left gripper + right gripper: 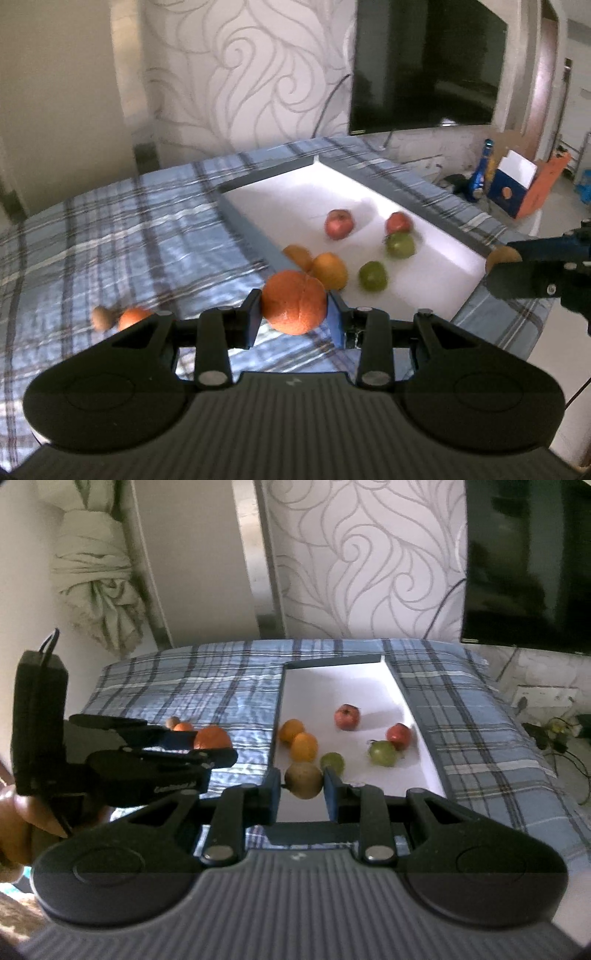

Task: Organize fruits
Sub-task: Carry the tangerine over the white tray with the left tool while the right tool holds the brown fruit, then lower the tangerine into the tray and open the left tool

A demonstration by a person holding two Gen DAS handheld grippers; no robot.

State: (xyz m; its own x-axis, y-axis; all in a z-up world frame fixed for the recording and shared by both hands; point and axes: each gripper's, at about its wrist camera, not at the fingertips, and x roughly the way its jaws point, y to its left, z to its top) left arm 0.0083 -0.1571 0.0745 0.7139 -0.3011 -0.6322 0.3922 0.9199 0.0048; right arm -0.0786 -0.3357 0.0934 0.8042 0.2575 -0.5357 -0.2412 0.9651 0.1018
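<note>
My left gripper (294, 307) is shut on an orange (294, 295) and holds it above the plaid cloth, just short of the near left rim of the white tray (255, 236). My right gripper (302, 788) is shut on a brown kiwi (303, 780) over the tray's (332, 661) near end. Inside the tray lie two red apples (338, 224), two green fruits (373, 276) and two yellow-orange fruits (330, 270). A kiwi (101, 317) and another orange (133, 317) rest on the cloth to the left. In the right wrist view the left gripper (207, 753) shows at the left with its orange (212, 737).
A blue plaid cloth (129, 240) covers the table. A dark TV (424, 62) hangs on the patterned wall behind. Orange and blue boxes (517, 188) stand on the floor at the right, and cables (554, 734) lie beyond the table's right edge.
</note>
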